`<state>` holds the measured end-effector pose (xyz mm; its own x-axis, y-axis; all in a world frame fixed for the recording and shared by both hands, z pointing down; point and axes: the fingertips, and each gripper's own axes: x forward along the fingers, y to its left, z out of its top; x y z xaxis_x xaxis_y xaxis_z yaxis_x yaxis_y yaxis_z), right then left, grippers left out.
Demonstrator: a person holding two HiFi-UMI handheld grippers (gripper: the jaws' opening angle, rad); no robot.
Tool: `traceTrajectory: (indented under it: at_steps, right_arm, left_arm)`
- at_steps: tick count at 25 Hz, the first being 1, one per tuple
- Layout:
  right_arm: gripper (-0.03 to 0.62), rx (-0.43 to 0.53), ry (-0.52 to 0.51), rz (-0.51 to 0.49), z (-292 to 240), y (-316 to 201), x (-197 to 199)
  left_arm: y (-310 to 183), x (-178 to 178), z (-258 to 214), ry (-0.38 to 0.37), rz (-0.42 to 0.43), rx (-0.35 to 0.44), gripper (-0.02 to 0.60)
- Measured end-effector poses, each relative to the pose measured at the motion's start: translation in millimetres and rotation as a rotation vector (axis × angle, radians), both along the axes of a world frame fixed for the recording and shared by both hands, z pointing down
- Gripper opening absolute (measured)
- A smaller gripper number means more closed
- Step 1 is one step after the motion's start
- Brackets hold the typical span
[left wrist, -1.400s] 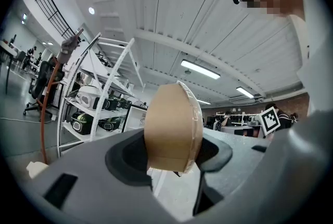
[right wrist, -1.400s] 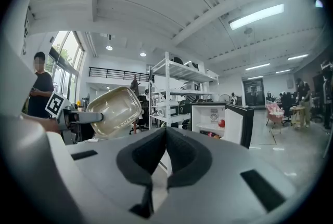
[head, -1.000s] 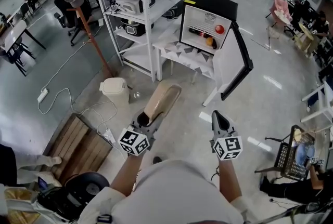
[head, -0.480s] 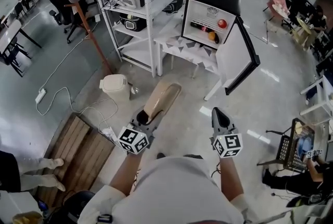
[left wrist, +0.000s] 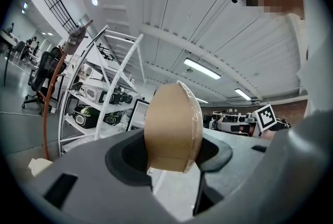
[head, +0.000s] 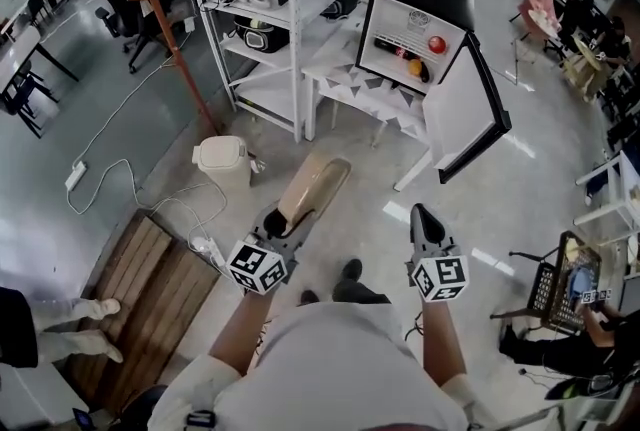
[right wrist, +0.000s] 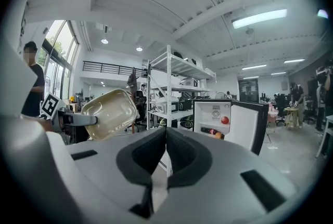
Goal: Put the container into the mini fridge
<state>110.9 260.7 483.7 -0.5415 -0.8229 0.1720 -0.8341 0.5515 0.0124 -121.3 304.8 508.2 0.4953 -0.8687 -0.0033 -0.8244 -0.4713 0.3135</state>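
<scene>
I'm in a big open lab hall, workshop vibe: polished grey floor [head: 100, 109], a white metal rack [head: 270, 29] full of appliances, a mini fridge [head: 410, 29] up on a small white table [head: 350, 104], a wooden pallet [head: 150, 304], a power strip [head: 76, 177] trailing cable, desks [head: 18, 44] off to the side.

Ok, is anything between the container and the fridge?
Nothing visible: the left gripper holds the container, the fridge has its door open, and only bare floor lies between them.

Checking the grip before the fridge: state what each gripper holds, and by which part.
Left gripper is shut on the beige container, clamped at its near end; right gripper is shut and empty.
</scene>
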Motion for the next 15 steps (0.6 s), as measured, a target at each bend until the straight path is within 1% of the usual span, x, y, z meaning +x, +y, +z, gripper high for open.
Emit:
traceTrajectory:
  at_steps: [3, 8, 15]
  right_arm:
    - [0.006, -0.005, 0.001, -0.008, 3, -12, -1]
    - [0.006, -0.016, 0.009, -0.014, 7, -45, 4]
    - [0.007, -0.025, 0.000, -0.016, 11, -103, 15]
  left_arm:
    - [-10, 1, 2, -0.004, -0.003, -0.003, 0.215]
    - [-38, 5, 5, -0.009, -0.016, -0.014, 0.215]
    - [-95, 20, 1, -0.023, -0.010, -0.007, 0.215]
